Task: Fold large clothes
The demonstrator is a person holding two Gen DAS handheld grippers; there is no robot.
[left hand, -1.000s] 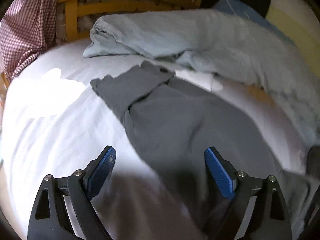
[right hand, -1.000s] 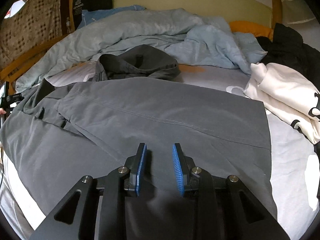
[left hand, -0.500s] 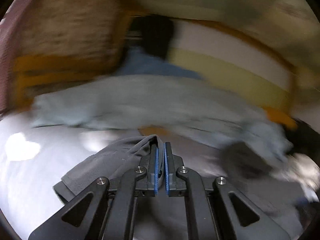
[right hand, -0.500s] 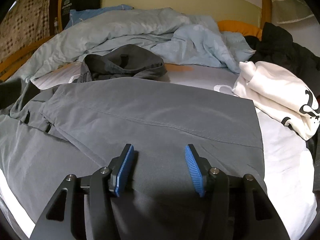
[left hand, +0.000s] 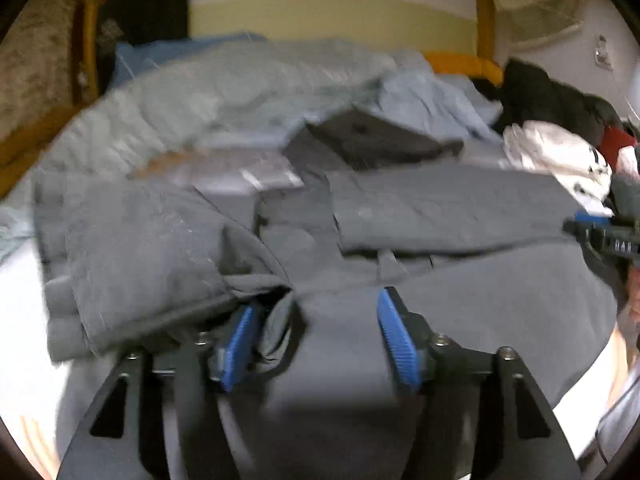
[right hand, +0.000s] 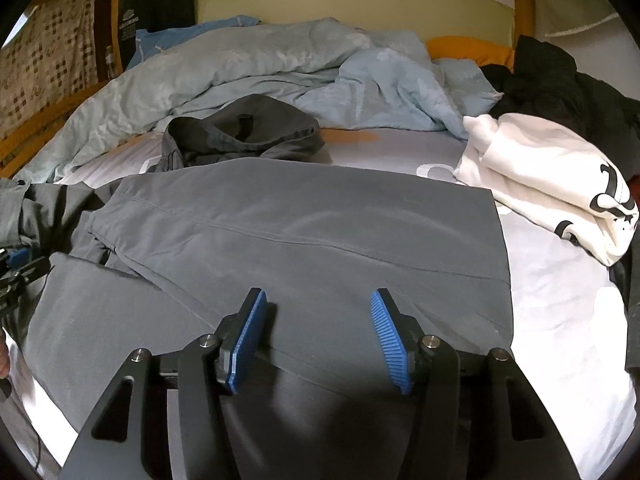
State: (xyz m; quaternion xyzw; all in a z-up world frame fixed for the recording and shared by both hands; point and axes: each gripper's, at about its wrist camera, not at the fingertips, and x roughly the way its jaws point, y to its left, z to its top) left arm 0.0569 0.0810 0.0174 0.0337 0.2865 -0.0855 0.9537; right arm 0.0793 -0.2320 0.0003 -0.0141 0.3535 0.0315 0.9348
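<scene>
Two grippers: the left gripper [left hand: 316, 336] and the right gripper [right hand: 316, 336], each with two blue pads. One large grey garment [right hand: 304, 232] lies spread across one white bed sheet [right hand: 560, 300]. One smaller dark grey garment [right hand: 244, 128] sits crumpled behind it. One light blue duvet [right hand: 248, 68] is bunched along the back, with one orange pillow [right hand: 468, 50] beyond it. One white garment with black print [right hand: 548, 184] lies at the right, beside one heap of black clothing [right hand: 560, 84] (how many pieces cannot be told).
</scene>
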